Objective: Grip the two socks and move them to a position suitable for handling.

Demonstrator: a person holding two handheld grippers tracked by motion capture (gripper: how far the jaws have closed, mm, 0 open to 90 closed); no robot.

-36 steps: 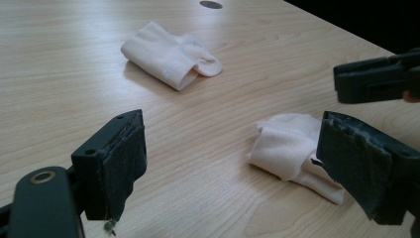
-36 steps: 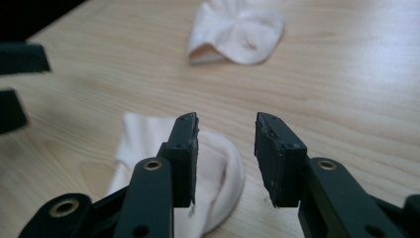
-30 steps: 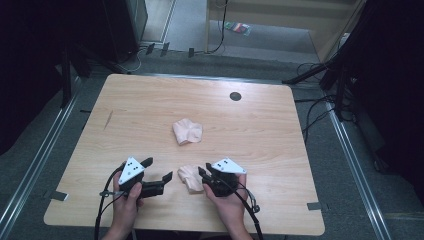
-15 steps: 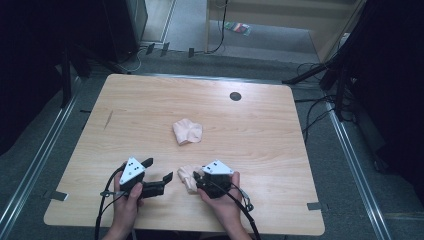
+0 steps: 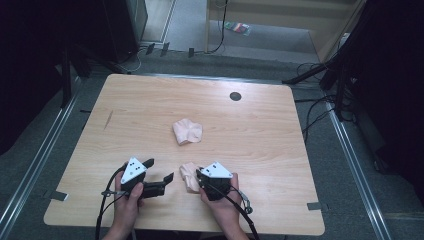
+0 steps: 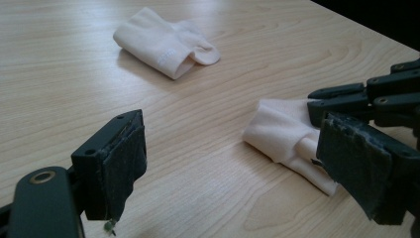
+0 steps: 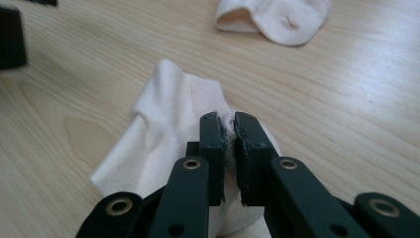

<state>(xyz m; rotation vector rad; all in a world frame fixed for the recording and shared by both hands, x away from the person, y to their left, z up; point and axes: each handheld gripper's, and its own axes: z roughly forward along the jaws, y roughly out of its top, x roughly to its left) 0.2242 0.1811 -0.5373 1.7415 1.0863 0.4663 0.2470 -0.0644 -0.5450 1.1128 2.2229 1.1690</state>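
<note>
Two pale pink socks lie on the wooden table [image 5: 280,135]. The far sock [image 5: 187,131] [image 6: 163,42] [image 7: 275,15] rests folded near the table's middle. The near sock [image 5: 189,175] [image 6: 289,139] [image 7: 168,129] lies close to the front edge. My right gripper [image 5: 200,176] [image 7: 228,130] is shut on the near sock's edge, with fabric pinched between its jaws. My left gripper [image 5: 161,171] [image 6: 247,163] stands open just left of that sock, jaws wide apart and nothing between them. The right gripper's jaws [image 6: 366,99] reach the sock from the right in the left gripper view.
A round dark cable hole [image 5: 235,96] sits near the table's far edge. Cables trail from both grippers over the front edge. Dark stands and floor cables [image 5: 320,105] surround the table on the right.
My right gripper has slid left along the table and closed on the near sock's edge. The left gripper has stayed in place, open.
</note>
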